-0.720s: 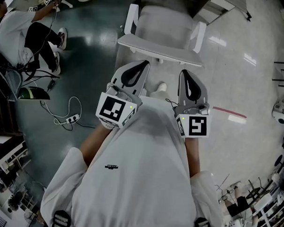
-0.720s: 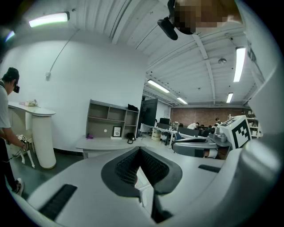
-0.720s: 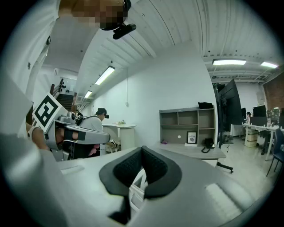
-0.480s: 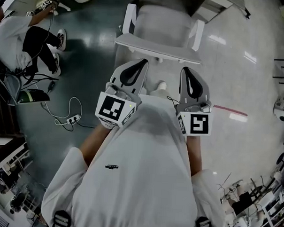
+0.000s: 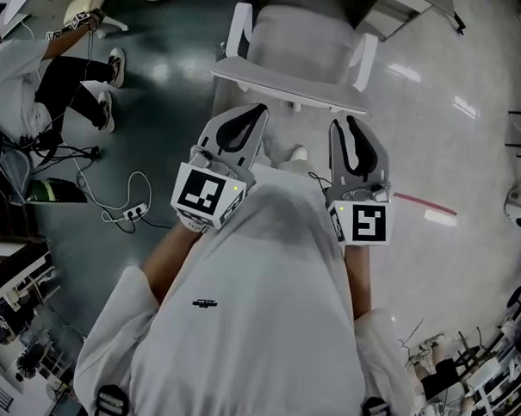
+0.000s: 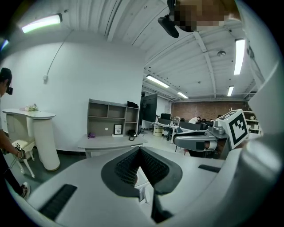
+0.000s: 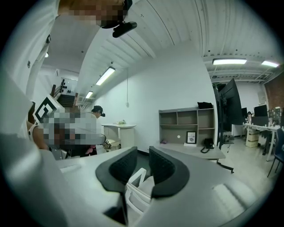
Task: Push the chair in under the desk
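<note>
Grey left tool (image 5: 258, 112) is held fully closed with nothing gripped; the right tool (image 5: 349, 122) is parted narrowly, also empty. Just beyond both tips, the white chair (image 5: 294, 42) is stood on the floor (image 5: 469, 169), and the counter (image 6: 111, 142) is seen farther ahead.

No word, number or brand can be read in any view. A black-and-white square marker (image 5: 201, 192) is carried on the cube at the rear of the left gripper (image 5: 247, 116), and another marker (image 5: 369, 223) on that of the right gripper (image 5: 354, 128); only patterns are shown, no letters. Behind both claws, a small dark logo (image 5: 204, 305) is printed on the white shirt (image 5: 263, 349), too small to be read. Far beyond the left claw, a framed picture (image 6: 117, 130) is stood on a shelf unit (image 6: 100, 116); its content cannot be made out.
</note>
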